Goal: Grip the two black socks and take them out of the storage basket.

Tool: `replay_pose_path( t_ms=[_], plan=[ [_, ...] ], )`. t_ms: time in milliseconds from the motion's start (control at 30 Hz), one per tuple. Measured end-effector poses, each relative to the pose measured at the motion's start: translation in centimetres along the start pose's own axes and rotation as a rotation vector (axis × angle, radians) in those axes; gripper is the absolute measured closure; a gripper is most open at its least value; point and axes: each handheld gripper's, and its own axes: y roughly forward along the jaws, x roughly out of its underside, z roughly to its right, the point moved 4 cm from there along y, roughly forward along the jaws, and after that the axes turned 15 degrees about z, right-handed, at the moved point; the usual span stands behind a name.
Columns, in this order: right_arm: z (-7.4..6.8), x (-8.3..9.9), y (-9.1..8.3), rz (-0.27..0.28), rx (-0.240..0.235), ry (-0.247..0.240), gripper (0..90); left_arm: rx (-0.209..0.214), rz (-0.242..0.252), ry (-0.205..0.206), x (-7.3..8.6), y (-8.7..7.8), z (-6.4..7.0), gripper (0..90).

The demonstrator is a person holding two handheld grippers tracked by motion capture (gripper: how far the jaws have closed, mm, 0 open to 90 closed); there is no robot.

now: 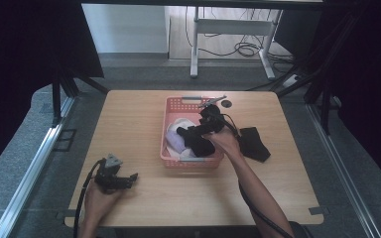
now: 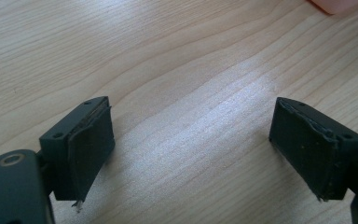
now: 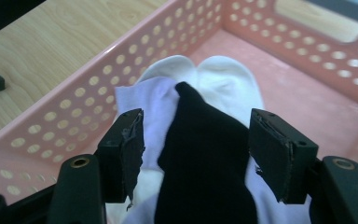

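Right tool [image 3: 196,151] spread over black sock [image 3: 205,163] in basket [image 1: 167,130], prob just dropped; next: other sock beside basket [image 1: 254,143]; left tool [image 2: 191,144] spread, idle.

A wooden bench [image 1: 144,198] is seen under the camera, on a grey floor [image 1: 25,148]. Beyond its far edge, the white legs of a second table [image 1: 194,49] are seen, and cables [image 1: 245,48] are coiled on the floor between them. A small dark round object [image 1: 226,103] is seen on the bench near the far edge. Dark curtains [image 1: 25,44] are hung at both sides, and metal rails [image 1: 27,178] are laid along the floor.
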Motion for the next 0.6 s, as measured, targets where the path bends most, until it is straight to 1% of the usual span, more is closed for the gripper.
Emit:
replay_pose_path(
  t_ms=[33,67,100,133,167,200,233,267,367,400,433,500,533,567,600],
  plan=[
    [-0.4,0.2,0.8,-0.012,-0.009,-0.009,36.3,0.000,0.000,0.000,0.0,0.0,0.0,13.6],
    [-0.4,0.2,0.8,-0.012,-0.009,-0.009,36.3,0.000,-0.001,0.002,0.0,0.0,0.0,13.6],
    [-0.8,0.4,1.5,-0.025,-0.015,-0.015,36.7,0.000,-0.001,0.002,0.0,0.0,0.0,13.6],
    [-0.8,0.4,1.5,-0.025,-0.015,-0.015,36.7,0.000,-0.001,0.001,0.0,0.0,0.0,13.6],
    [-0.9,0.5,1.9,-0.034,-0.015,-0.017,36.9,-0.001,-0.001,0.002,0.0,0.0,0.0,13.7],
    [-0.9,0.8,2.6,-0.053,-0.009,-0.027,37.3,0.000,-0.001,0.002,0.0,0.0,0.0,13.6],
    [-0.9,0.9,3.0,-0.062,-0.009,-0.026,37.6,0.000,-0.001,0.002,0.0,0.0,0.0,13.6],
    [-0.9,0.9,3.0,-0.062,-0.009,-0.026,37.6,0.000,-0.001,0.002,0.0,0.0,0.0,13.6],
    [-0.9,1.3,4.1,-0.091,0.004,-0.030,38.4,0.000,-0.001,0.002,0.0,0.0,0.0,13.6],
    [-0.9,1.6,4.7,-0.106,0.003,-0.027,39.3,0.000,-0.001,0.002,0.0,0.0,0.0,13.6],
    [-0.9,1.6,4.7,-0.106,0.003,-0.027,39.3,0.000,-0.001,0.002,0.0,0.0,0.0,13.6],
    [-0.8,2.1,5.6,-0.133,0.012,-0.033,41.0,0.000,-0.001,0.002,0.0,0.0,0.0,13.6],
    [-0.8,2.1,5.6,-0.133,0.012,-0.033,41.0,0.000,-0.001,0.001,0.0,0.0,0.0,13.6],
    [-0.8,2.3,5.8,-0.143,0.015,-0.039,42.0,0.000,-0.001,0.002,0.0,0.0,0.0,13.6],
    [-0.8,2.6,6.3,-0.164,0.028,-0.051,45.8,0.000,-0.001,0.002,0.0,0.0,0.0,13.6]
  ],
)
